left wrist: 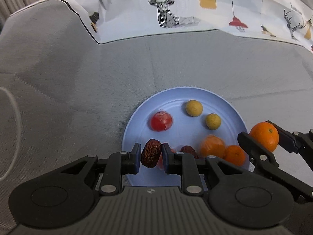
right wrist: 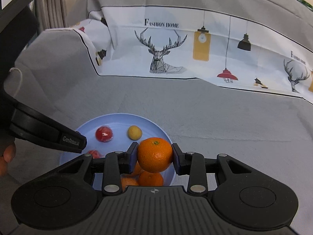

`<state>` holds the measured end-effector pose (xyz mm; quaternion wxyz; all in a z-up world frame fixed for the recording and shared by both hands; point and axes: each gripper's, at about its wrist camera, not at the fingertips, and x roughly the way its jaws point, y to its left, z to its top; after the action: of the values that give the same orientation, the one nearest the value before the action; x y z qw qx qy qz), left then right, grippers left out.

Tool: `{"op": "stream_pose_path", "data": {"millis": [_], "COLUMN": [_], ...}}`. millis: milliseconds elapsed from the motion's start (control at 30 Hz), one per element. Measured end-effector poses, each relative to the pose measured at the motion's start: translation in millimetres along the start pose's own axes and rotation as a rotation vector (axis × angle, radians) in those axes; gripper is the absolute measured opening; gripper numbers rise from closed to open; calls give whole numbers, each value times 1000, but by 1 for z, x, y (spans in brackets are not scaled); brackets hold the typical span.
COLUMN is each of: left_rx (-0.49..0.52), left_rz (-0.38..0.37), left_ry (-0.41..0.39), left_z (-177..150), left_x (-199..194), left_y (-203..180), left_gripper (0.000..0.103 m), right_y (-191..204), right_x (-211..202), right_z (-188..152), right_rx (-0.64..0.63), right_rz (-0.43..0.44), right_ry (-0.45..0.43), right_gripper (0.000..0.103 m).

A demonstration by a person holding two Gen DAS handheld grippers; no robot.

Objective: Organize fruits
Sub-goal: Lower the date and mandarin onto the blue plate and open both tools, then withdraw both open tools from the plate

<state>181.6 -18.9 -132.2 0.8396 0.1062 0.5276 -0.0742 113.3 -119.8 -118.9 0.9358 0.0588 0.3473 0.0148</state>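
We see the left gripper point(left wrist: 151, 155) closed on a dried date point(left wrist: 151, 152), its pads pressing the fruit from both sides; the date hangs over the near edge of the blue plate point(left wrist: 221, 99). The right gripper point(right wrist: 155, 156) is closed on an orange point(right wrist: 155, 154); in the left wrist view that orange sits just past the plate's right rim, in the right wrist view it hangs above the plate's near right part. The plate rests on a grey cover point(left wrist: 78, 82); a deer-print cloth point(left wrist: 176, 9) lies beyond it. On the plate we find a wrapped red fruit point(left wrist: 161, 121), two small yellow fruits point(left wrist: 194, 108) point(left wrist: 213, 121), a second date point(left wrist: 188, 150) and two oranges point(left wrist: 212, 145) point(left wrist: 234, 154) touching each other; more red shows behind the left gripper's right finger, too hidden to identify. A fingertip point(right wrist: 8, 152) shows at the left edge of the right wrist view.
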Motion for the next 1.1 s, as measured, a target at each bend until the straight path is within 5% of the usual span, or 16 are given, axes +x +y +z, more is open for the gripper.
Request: {"op": "stream_pose_path", "data": {"millis": [200,233,300,333,567,1100], "left_rx": [27,31,20,5,25,-13], "left_rz": [10,3,5,13,45,89], "left_ry": [0,0,-5,-24,-12,-111], "left_z": [3,4,4,2,-40,-132], "left_x": [18,18,11,5,-40,-143], "left_y": [1,2,5,8,12,9], "left_gripper": [30,38,99,102,103,103], "right_y": [4,4,7,9,8,28], "right_x": [24,28,34,33,-27,-158], "right_z": [-4,-4,-4,-4,-17,-66], "right_rx": [-45,-51,-87,-104,-74,5], "right_rz": [23,34,85,90,47,-51], "right_ry": [71,80,113,113,75,-8], "right_gripper": [39,40,76,83,97,102]}}
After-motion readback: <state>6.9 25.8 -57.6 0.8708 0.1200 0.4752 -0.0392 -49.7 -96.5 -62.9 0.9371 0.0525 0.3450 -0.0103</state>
